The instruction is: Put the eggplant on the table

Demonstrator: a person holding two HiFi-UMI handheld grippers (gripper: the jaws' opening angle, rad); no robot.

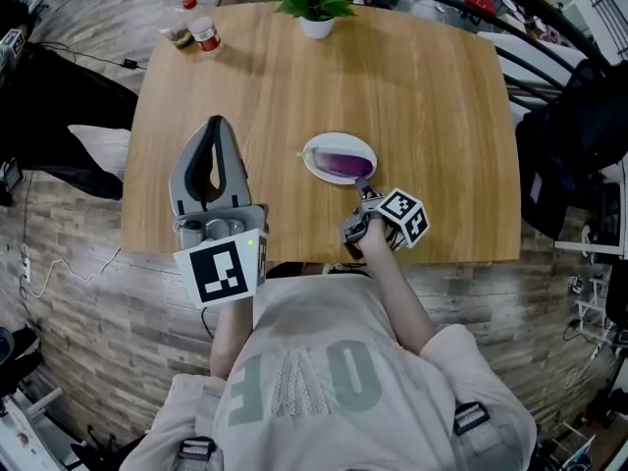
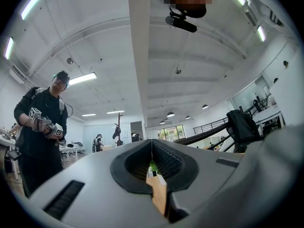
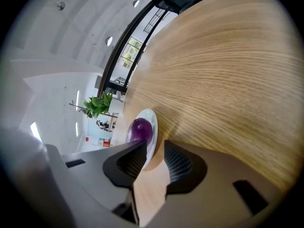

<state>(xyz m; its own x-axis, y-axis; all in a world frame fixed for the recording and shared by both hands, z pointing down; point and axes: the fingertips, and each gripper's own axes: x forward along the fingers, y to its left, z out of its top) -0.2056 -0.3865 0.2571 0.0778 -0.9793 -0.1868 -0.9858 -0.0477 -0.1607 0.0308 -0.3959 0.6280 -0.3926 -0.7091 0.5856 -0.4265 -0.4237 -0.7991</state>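
A purple eggplant lies on a small white plate near the middle of the wooden table. My right gripper hovers at the plate's near right rim, pointing at the eggplant, jaws a little apart with nothing between them. Its own view shows the eggplant on the plate just beyond the right gripper. My left gripper is held over the table's near left part, tilted upward, jaws closed together and empty. Past the left gripper, that view shows mostly ceiling.
A potted plant stands at the far edge, with a red-capped jar and a bottle at the far left corner. Dark chairs and gear crowd the right side. Another person stands in the room.
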